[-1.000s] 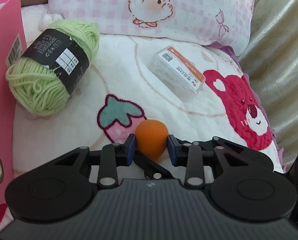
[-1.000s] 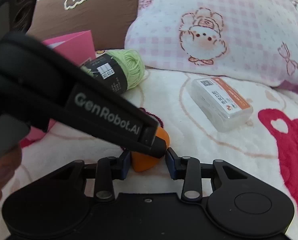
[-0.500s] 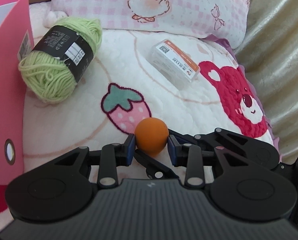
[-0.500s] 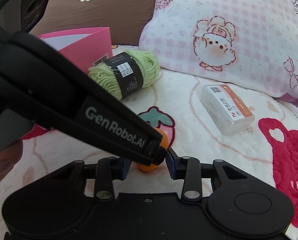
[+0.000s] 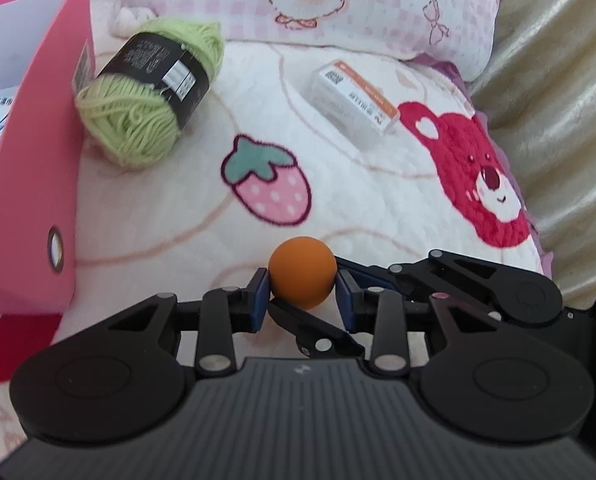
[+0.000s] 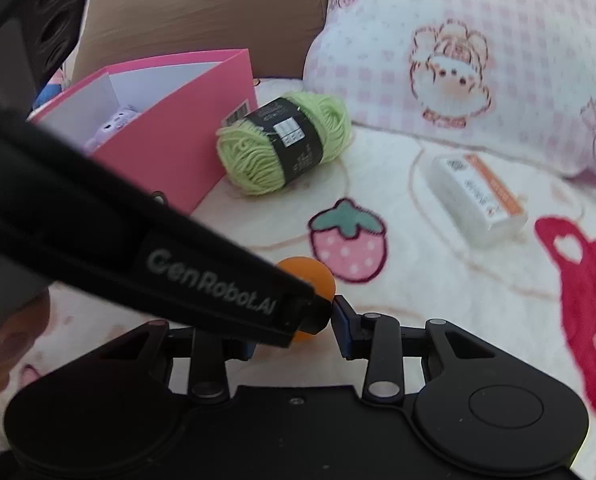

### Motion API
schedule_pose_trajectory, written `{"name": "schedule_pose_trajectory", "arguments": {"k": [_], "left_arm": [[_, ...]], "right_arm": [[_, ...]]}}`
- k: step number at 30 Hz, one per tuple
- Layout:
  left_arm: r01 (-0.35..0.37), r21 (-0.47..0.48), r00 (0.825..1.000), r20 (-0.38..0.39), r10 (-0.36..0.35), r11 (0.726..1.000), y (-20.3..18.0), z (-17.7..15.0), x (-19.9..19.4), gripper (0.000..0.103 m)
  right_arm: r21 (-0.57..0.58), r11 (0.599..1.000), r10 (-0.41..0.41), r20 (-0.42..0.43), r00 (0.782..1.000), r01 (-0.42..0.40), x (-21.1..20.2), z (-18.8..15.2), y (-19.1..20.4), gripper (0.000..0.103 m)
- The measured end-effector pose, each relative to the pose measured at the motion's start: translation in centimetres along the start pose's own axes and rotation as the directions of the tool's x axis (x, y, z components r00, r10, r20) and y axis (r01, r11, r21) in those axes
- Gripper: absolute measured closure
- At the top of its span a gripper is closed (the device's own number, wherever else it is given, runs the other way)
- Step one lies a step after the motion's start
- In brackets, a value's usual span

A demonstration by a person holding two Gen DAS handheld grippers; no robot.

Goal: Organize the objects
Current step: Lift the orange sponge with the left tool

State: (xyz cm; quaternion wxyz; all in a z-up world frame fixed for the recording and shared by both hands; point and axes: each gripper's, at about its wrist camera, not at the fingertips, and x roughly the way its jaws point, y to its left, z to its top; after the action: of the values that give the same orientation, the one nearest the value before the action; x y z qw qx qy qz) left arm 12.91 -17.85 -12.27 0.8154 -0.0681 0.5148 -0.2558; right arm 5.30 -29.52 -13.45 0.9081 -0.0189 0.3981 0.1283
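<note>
The left gripper point(image 5: 303, 294) and right gripper point(image 6: 294, 330) both clamp the orange ball point(image 5: 302, 271) above the blanket point(image 5: 338, 208). "GenRobot.AI" runs along the left gripper's finger. Beyond lie green yarn point(image 6: 283, 144) with a black label, its print too small to read, a pink box point(image 6: 178, 136) and a plastic case point(image 5: 354, 98).

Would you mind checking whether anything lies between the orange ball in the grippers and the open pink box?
Nothing visible does: the orange ball and the pink box have only bare blanket between them; the green yarn sits further back.
</note>
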Motion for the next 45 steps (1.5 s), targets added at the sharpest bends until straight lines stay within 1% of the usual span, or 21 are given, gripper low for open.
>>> {"name": "schedule_pose_trajectory", "arguments": {"k": [3, 11, 16, 19, 24, 29, 33, 36, 41, 45], "left_arm": [[-0.003, -0.001, 1.0, -0.01, 0.003, 1.0, 0.0, -0.5, -0.4, 0.069], [-0.004, -0.004, 0.999, -0.038, 0.004, 1.0, 0.0, -1.3, -2.0, 0.069], [-0.01, -0.01, 0.999, -0.046, 0.009, 1.0, 0.0, -1.8, -3.5, 0.069], [-0.002, -0.035, 0.999, -0.046, 0.0, 0.999, 0.3, -1.9, -4.6, 0.069], [-0.008, -0.033, 0.998, -0.055, 0.007, 0.999, 0.4, -2.3, -6.4, 0.069], [-0.015, -0.027, 0.997, -0.079, 0.012, 1.0, 0.5, -2.9, -8.1, 0.069], [-0.017, -0.025, 0.997, -0.082, 0.015, 1.0, 0.7, -3.5, -9.6, 0.069], [-0.009, -0.031, 0.997, -0.08, 0.007, 0.999, 0.9, -3.8, -10.7, 0.069], [0.026, -0.09, 0.997, -0.074, -0.032, 0.996, 2.0, -4.5, -12.4, 0.069], [0.031, -0.092, 0.997, -0.061, -0.037, 0.995, 2.3, -5.1, -13.7, 0.069]], "right_arm": [[0.054, 0.998, 0.032, -0.019, 0.999, -0.031, -0.2, -0.2, -0.1, 0.061], [0.101, 0.992, 0.074, -0.044, 0.996, -0.069, -1.7, -0.8, 0.8, 0.061], [0.088, 0.993, 0.084, -0.048, 0.995, -0.08, -3.0, -0.5, 1.8, 0.061], [0.089, 0.992, 0.09, -0.041, 0.995, -0.086, -3.7, -0.2, 2.4, 0.061], [0.066, 0.994, 0.095, -0.039, 0.995, -0.092, -5.0, 0.2, 3.8, 0.061], [0.041, 0.995, 0.097, -0.061, 0.993, -0.094, -6.1, 0.5, 5.4, 0.061], [0.027, 0.995, 0.1, -0.076, 0.992, -0.098, -6.9, 0.7, 6.7, 0.061], [0.003, 0.995, 0.096, -0.08, 0.992, -0.096, -7.6, 0.9, 7.7, 0.061], [-0.031, 0.995, 0.091, -0.092, 0.992, -0.094, -8.7, 1.2, 9.2, 0.061], [-0.054, 0.994, 0.087, -0.1, 0.991, -0.092, -9.4, 1.5, 10.5, 0.06]]}}
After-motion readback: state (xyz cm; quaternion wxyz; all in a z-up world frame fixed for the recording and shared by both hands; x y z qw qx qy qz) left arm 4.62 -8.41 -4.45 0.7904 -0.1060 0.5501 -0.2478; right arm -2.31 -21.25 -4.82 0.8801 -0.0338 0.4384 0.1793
